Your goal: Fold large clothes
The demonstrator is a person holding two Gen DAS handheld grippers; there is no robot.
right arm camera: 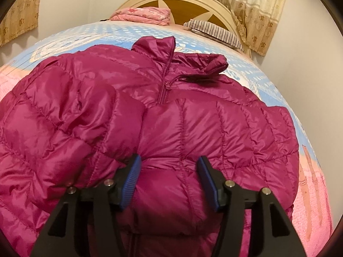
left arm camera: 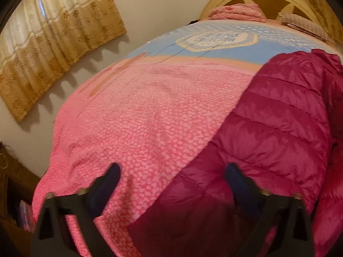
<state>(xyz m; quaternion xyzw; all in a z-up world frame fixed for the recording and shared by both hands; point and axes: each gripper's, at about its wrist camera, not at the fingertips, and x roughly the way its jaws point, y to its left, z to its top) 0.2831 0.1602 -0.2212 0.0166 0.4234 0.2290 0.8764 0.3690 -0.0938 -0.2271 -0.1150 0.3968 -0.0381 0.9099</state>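
A magenta quilted puffer jacket (right arm camera: 193, 115) lies spread on the bed, collar and zip toward the headboard, one sleeve folded across its front. In the right wrist view my right gripper (right arm camera: 169, 166) hovers low over the jacket's lower front. Its blue pads (right arm camera: 131, 177) stand apart with a puffed bulge of fabric between them, not squeezed. In the left wrist view the jacket (left arm camera: 278, 117) fills the right side. My left gripper (left arm camera: 172, 171) is open wide, straddling the jacket's left edge where it meets the pink bedspread (left arm camera: 133, 117).
The bed has a cream arched headboard (right arm camera: 186, 0) with a folded pink quilt (right arm camera: 145, 14) and a striped pillow (right arm camera: 216, 31) against it. Beige curtains (left arm camera: 53, 42) hang on the wall left of the bed. Dark furniture (left arm camera: 12, 192) stands by the bed's near left corner.
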